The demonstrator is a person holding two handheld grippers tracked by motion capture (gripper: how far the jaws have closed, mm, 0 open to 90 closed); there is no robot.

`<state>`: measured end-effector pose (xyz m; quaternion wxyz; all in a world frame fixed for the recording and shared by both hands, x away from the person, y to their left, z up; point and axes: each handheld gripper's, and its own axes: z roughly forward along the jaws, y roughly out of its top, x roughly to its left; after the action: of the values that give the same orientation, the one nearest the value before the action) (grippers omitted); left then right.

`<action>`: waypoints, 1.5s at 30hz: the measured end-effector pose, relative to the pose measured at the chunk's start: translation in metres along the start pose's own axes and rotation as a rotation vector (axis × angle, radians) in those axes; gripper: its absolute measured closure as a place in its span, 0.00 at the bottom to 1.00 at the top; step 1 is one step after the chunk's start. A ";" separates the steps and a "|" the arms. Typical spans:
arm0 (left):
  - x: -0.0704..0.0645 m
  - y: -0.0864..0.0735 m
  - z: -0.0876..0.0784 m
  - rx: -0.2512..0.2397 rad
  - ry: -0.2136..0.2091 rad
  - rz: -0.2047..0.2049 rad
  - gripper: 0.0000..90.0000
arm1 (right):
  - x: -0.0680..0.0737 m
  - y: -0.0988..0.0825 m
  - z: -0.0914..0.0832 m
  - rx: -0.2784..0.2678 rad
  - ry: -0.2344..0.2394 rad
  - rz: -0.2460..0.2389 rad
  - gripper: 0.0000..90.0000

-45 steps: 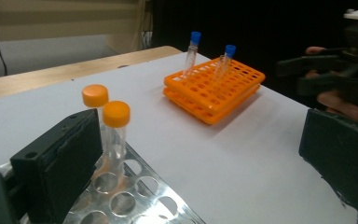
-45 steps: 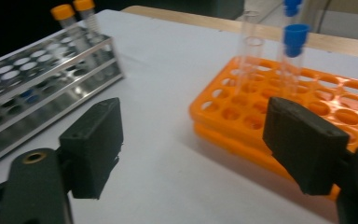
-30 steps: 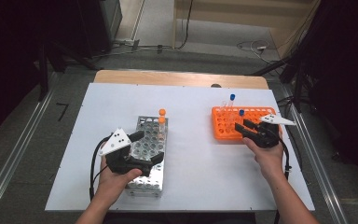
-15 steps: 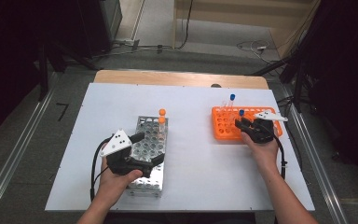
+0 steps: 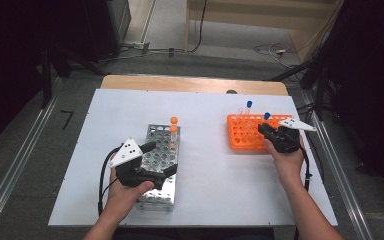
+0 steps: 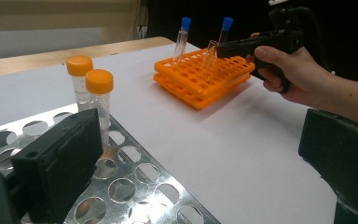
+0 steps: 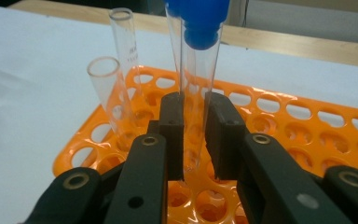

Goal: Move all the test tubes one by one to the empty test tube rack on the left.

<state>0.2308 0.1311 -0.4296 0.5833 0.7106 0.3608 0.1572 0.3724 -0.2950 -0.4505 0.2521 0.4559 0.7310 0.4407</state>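
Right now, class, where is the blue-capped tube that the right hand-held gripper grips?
In the high view, the blue-capped tube stands in the orange rack at table right, clamped by the right hand-held gripper.

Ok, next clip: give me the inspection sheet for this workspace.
Surface: white table, wooden strip at its far edge.
Job's things: blue-capped tube standing in orange rack; a second blue-capped tube and two open tubes beside it.
Clutter: metal rack with two orange-capped tubes.
Grippers: right gripper has just closed on the blue-capped tube; left gripper open over the metal rack.
Cables: one trailing from each gripper.
Surroundings: dark floor, floor cables.
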 end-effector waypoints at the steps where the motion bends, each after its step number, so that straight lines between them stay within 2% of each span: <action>1: 0.000 0.000 0.000 0.000 0.000 0.000 0.00 | 0.000 0.001 -0.003 -0.008 0.005 -0.001 0.84; 9: -0.001 0.002 -0.001 -0.006 -0.004 0.002 0.01 | 0.006 0.002 -0.026 -0.037 0.065 -0.013 0.84; 15: -0.006 0.004 0.001 -0.005 -0.019 0.011 0.02 | 0.017 0.000 -0.043 -0.038 0.115 -0.033 0.84; 24: -0.013 0.007 0.004 -0.005 -0.051 0.027 0.05 | 0.054 -0.007 -0.063 -0.034 0.236 -0.095 0.84; 35: -0.024 0.010 0.011 -0.001 -0.094 0.041 0.09 | 0.097 -0.013 -0.075 -0.023 0.371 -0.175 0.84; 40: -0.032 0.012 0.013 -0.001 -0.098 0.056 0.15 | 0.117 -0.014 -0.076 -0.022 0.428 -0.217 0.84; 41: -0.034 0.012 0.014 -0.003 -0.090 0.058 0.18 | 0.120 -0.014 -0.076 -0.020 0.438 -0.223 0.84; 45: -0.041 0.013 0.018 0.008 -0.102 0.073 0.27 | 0.134 -0.015 -0.075 -0.013 0.469 -0.247 0.84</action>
<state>0.2185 0.0889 -0.4143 0.5920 0.7326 0.3050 0.1406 0.2463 -0.2097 -0.4223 0.1304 0.2470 0.8167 0.5050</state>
